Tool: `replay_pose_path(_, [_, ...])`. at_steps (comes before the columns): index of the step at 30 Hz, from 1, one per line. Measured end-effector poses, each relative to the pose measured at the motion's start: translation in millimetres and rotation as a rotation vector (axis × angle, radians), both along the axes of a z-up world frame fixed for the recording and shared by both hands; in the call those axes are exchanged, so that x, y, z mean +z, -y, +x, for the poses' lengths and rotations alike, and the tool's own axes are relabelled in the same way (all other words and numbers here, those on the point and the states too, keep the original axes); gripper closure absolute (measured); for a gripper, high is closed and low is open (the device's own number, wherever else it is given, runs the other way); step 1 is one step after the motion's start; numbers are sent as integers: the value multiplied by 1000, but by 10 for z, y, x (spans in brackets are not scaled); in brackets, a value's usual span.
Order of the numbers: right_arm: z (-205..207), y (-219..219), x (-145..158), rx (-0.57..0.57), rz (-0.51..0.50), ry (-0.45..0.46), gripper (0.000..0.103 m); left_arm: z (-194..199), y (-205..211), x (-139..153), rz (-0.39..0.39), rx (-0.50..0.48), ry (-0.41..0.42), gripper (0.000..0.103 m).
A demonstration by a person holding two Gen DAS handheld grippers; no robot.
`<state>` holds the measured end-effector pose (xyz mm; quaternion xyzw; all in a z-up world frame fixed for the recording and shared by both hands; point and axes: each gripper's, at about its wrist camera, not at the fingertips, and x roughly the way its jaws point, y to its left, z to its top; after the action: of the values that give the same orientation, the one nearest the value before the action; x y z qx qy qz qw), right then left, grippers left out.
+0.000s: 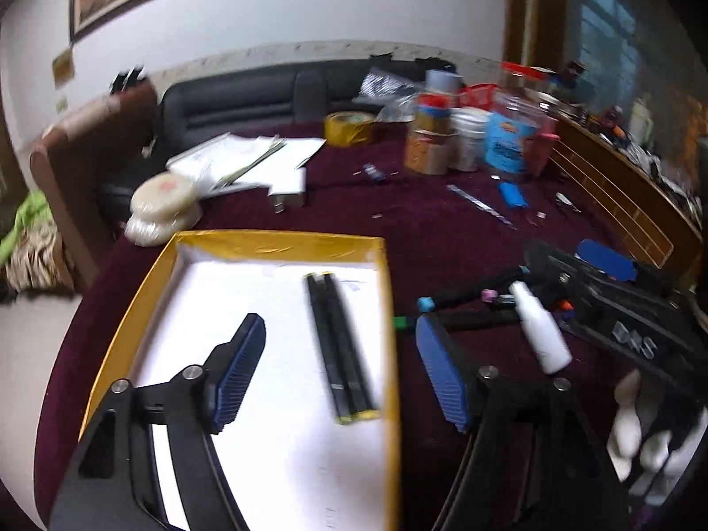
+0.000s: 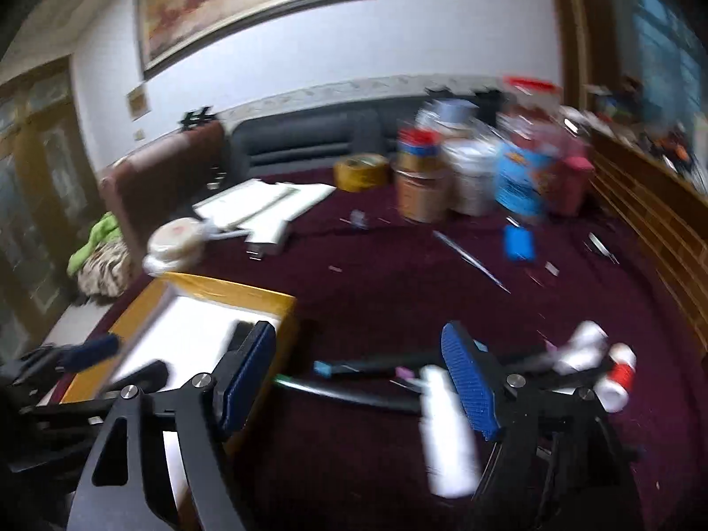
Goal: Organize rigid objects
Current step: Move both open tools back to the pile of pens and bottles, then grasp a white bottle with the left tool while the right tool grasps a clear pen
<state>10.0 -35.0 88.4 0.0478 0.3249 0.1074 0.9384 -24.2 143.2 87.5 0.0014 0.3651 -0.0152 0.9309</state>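
Two black pens (image 1: 343, 349) in gold-rimmed box (image 1: 274, 243) (labels unreadable), both hand-held grippers spread, empty.

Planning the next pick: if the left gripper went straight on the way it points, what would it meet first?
Probably the two black pens lying in the yellow-rimmed tray, between the open left gripper's fingers; depth is uncertain.

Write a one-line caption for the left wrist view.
Open left gripper above a yellow-rimmed box holding two black pens, on a cluttered maroon table.
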Motion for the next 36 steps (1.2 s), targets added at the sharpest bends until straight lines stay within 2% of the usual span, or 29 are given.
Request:
replay_pose_path(5, [56, 694, -197, -124, 51, -59, 31, -85, 501, 24, 69, -66, 14, 30])
replay_pose_path(8, [59, 1001, -277, -167, 57, -61, 31, -93, 724, 2, 108, -89, 8, 30])
replay_pose_path(14, [96, 1357, -393, -208, 46, -37, 31, -44, 1054, -52, 143, -101, -22, 30])
replay_pose_path(19, [143, 1566, -446, -217, 100, -37, 31, 43, 1271, -175, 165, -116, -73, 30])
replay_pose_path(23, [135, 1652, -492, -218, 136, -50, 31, 137, 1405, -307, 153, -127, -125, 30])
replay_pose_path(28, [128, 1705, -518, -217, 166, -65, 31, 327, 1513, -536, 69, -131, -218, 30])
replay_pose_path(30, [129, 1703, -517, -218, 168, -65, 31, 343, 1585, -567, 48, -143, -214, 30])
replay_pose_path(36, [133, 1708, -533, -219, 174, -76, 31, 447, 1804, -592, 67, -163, -198, 30])
